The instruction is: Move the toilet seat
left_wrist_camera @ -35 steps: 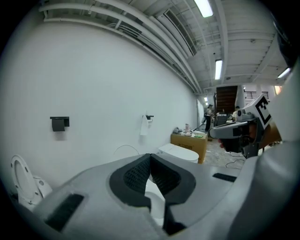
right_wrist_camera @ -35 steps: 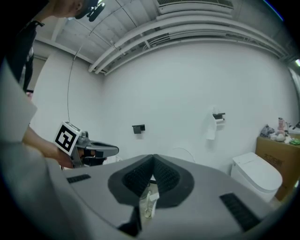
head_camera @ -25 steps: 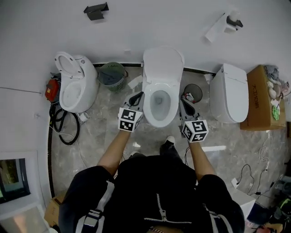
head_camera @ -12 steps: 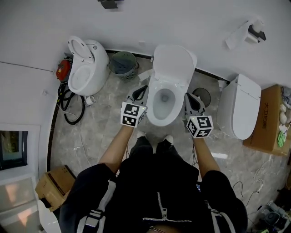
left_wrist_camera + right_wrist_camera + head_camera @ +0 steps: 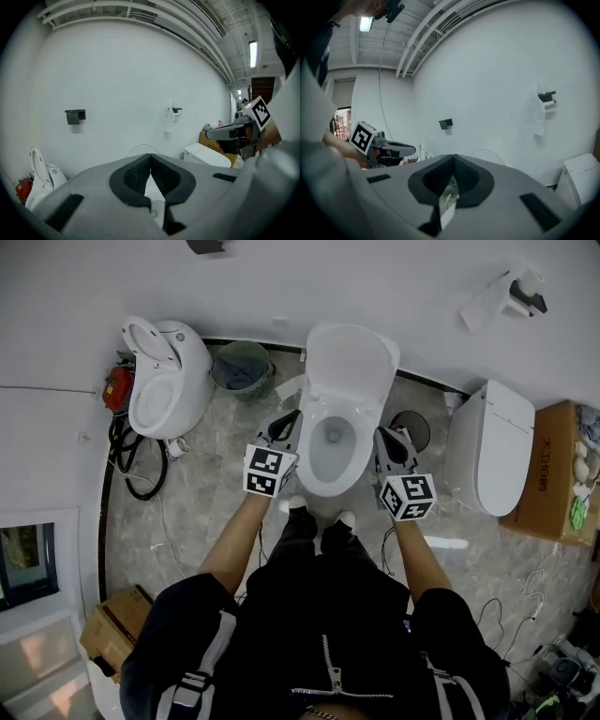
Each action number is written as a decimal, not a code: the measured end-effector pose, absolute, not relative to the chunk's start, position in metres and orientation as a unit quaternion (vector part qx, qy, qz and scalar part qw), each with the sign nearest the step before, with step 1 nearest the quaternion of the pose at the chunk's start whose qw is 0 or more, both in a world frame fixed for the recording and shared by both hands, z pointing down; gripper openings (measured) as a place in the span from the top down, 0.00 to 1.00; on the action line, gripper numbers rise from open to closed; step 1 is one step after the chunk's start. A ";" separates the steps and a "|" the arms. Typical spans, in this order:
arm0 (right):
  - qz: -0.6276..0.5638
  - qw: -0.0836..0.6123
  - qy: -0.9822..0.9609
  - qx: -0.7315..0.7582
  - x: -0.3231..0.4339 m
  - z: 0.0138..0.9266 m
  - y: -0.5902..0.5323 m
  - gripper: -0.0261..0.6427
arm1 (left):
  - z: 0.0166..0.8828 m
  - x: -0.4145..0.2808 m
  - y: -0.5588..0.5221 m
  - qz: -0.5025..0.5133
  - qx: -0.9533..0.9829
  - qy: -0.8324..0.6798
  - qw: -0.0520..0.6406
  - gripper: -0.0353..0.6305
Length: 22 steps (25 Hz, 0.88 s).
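The white middle toilet [image 5: 330,442] stands against the wall with its lid [image 5: 349,360] raised; the seat ring [image 5: 312,448] lies down around the bowl. My left gripper [image 5: 286,425] hangs just left of the bowl, shut with nothing in it. My right gripper [image 5: 384,440] hangs just right of the bowl, also shut and empty. In the left gripper view the jaws [image 5: 150,158] meet, and the lid's top [image 5: 140,148] shows behind them. In the right gripper view the jaws [image 5: 452,161] are closed, with the left gripper [image 5: 386,151] off to the side.
A second toilet [image 5: 167,381] with its lid up stands at the left, a closed one [image 5: 487,446] at the right. A green bin [image 5: 240,367] and a black bin [image 5: 410,427] flank the middle toilet. A cardboard box [image 5: 555,474], a hose [image 5: 131,479] and floor cables [image 5: 525,596] lie around.
The person has stepped closer to the middle toilet, and both grippers have moved forward along its sides. Both stay shut.
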State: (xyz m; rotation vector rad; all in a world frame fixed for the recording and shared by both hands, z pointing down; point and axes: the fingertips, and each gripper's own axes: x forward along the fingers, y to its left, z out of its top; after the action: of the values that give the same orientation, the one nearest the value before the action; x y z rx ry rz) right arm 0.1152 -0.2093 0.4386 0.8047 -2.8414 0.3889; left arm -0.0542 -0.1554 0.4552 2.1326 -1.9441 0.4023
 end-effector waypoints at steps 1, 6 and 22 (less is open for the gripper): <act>0.131 0.085 -0.950 0.270 0.115 0.441 -0.210 0.96 | 0.458 -0.055 -0.157 0.138 0.729 -0.661 0.117 0.95; 0.149 0.101 -0.944 0.276 0.111 0.472 -0.206 0.96 | 0.489 -0.062 -0.155 0.147 0.733 -0.648 0.143 0.95; 0.252 0.165 -0.903 0.307 0.133 0.631 -0.179 0.96 | 0.663 -0.057 -0.125 0.150 0.714 -0.630 0.266 0.89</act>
State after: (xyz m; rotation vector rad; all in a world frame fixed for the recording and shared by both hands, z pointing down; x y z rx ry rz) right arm 0.1329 -0.1789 0.6308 0.8753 -2.5713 0.7183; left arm -0.0567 -0.1255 0.6627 1.9272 -1.7006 0.4062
